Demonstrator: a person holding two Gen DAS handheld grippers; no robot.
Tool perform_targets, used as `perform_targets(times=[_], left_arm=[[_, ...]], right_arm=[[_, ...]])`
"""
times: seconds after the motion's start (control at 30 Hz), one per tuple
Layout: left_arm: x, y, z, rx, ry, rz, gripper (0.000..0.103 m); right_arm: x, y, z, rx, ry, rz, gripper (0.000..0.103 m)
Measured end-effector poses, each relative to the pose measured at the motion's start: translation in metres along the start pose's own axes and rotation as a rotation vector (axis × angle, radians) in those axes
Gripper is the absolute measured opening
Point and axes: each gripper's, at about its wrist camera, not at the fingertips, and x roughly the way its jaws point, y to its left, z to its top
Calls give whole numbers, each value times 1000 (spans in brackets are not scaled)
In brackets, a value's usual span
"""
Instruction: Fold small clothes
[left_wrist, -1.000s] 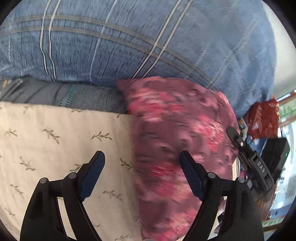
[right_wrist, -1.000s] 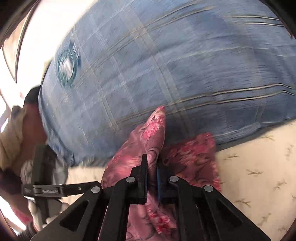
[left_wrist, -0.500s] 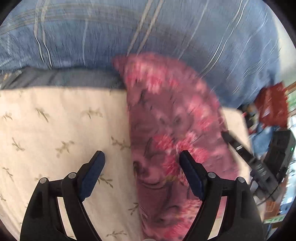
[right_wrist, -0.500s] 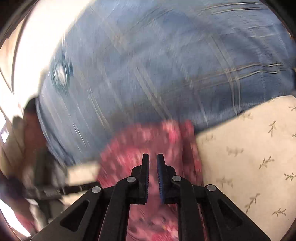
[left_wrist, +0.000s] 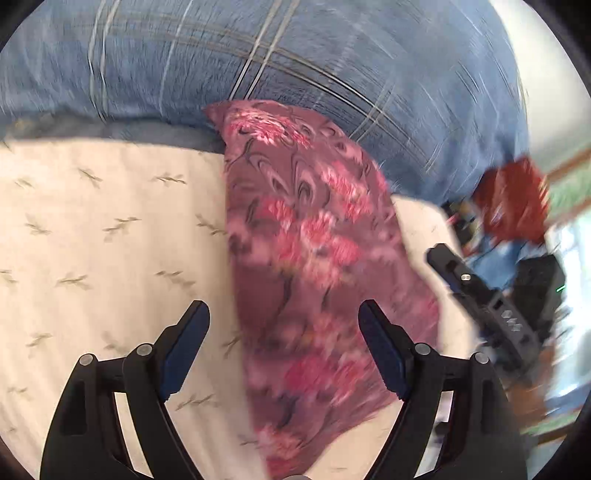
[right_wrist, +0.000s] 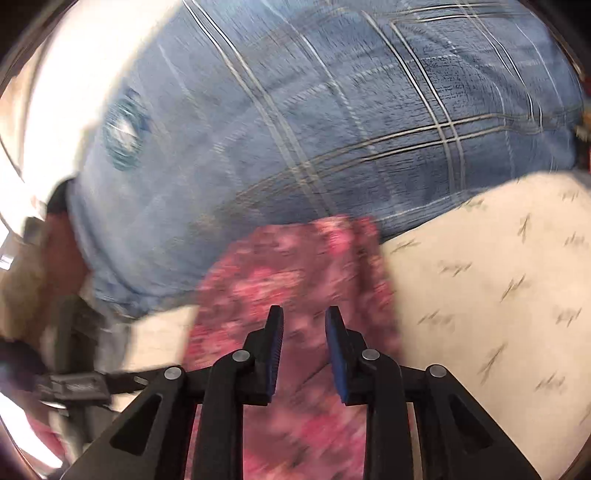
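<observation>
A small pink and maroon floral garment (left_wrist: 310, 266) lies folded flat on the cream sheet with leaf print (left_wrist: 92, 240); its far end touches the blue plaid pillow. It also shows in the right wrist view (right_wrist: 295, 280). My left gripper (left_wrist: 282, 325) is open wide and empty, just above the garment's left edge. My right gripper (right_wrist: 303, 332) is partly open and empty, above the garment's near end. The other gripper's black body shows at the right of the left wrist view (left_wrist: 480, 295).
A large blue plaid pillow (left_wrist: 295, 62) fills the far side, also seen in the right wrist view (right_wrist: 332, 110). A red bag (left_wrist: 513, 199) and dark clutter lie past the bed's right edge. Both views are motion-blurred.
My right gripper let go of the garment and opened partly; the cloth dropped flat onto the sheet. My left gripper stayed open and shifted slightly.
</observation>
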Motion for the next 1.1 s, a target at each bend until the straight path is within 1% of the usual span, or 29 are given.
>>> perform_targets(times=[0.03, 0.07, 0.1, 0.13, 0.17, 0.2, 0.23, 0.27, 0.3, 0.33, 0.37, 0.4, 0.47, 0.5, 0.53, 0.57, 0.6, 0.63, 0.67, 0.7, 0.73, 0.77, 0.8, 0.83, 0.87, 0.93, 0.97, 1.03, 1.1], left_arm=[[5, -6, -6, 49, -6, 59, 83], [10, -12, -12, 102, 6, 101, 83], [17, -15, -17, 129, 23, 122, 84], [13, -14, -16, 124, 16, 123, 83], [7, -12, -13, 98, 25, 87, 83], [3, -9, -10, 73, 34, 47, 83], [-4, -3, -5, 34, 31, 3, 83], [-7, -2, -2, 15, 20, -7, 83], [-13, 4, 4, -9, -4, -6, 83], [-16, 8, 8, -24, -19, 3, 83], [-16, 14, 13, -46, -21, 12, 83], [-11, 20, 19, -76, 1, 1, 83], [5, 31, 25, -129, 76, -31, 83], [13, 32, 26, -147, 97, -41, 83], [17, 32, 25, -154, 99, -47, 85], [14, 31, 25, -147, 75, -51, 85], [13, 29, 27, -136, 65, -65, 85], [14, 29, 28, -134, 78, -100, 85], [15, 30, 27, -140, 84, -117, 85], [17, 29, 28, -145, 80, -122, 85], [18, 26, 29, -136, 68, -110, 85], [21, 22, 30, -127, 61, -105, 85], [24, 15, 31, -116, 48, -100, 74], [24, 11, 30, -110, 40, -106, 46], [25, 5, 29, -92, 32, -81, 41], [18, 5, 25, -64, -17, -39, 29], [18, -2, 23, -37, -44, -13, 28], [12, -12, 18, 5, -81, 35, 25], [7, -19, 16, 17, -104, 56, 24]], right_arm=[[-1, 2, -7, -26, 3, -7, 26], [6, 5, -20, -90, 55, -70, 24], [17, 7, -34, -171, 123, -139, 24], [12, 11, -40, -229, 81, -148, 24], [6, 15, -40, -257, 78, -165, 24], [5, 17, -36, -244, 110, -175, 24], [-1, 15, -27, -202, 112, -156, 25], [-9, 13, -19, -162, 88, -129, 28], [-18, 7, -10, -125, 50, -123, 39], [-26, -1, -5, -89, 16, -131, 46], [-30, -10, 2, -49, -6, -137, 60], [-30, -20, 10, 4, -15, -138, 64], [-21, -41, 18, 112, 15, -108, 64], [-12, -49, 20, 152, 36, -103, 64], [-2, -54, 20, 170, 52, -105, 64], [10, -59, 18, 189, 82, -97, 64], [21, -62, 15, 208, 121, -58, 65], [30, -60, 10, 213, 144, 4, 65], [34, -55, 9, 184, 139, 54, 68], [42, -49, 8, 156, 158, 97, 72], [45, -46, 7, 142, 175, 126, 73], [47, -42, 8, 115, 183, 133, 72], [48, -40, 8, 91, 193, 117, 65], [49, -37, 9, 68, 200, 96, 60], [48, -34, 8, 38, 201, 73, 52], [45, -24, 5, -28, 186, 35, 41], [42, -18, 5, -60, 169, 12, 31], [35, -7, 5, -105, 140, -27, 27], [28, 5, 5, -142, 115, -57, 25]])
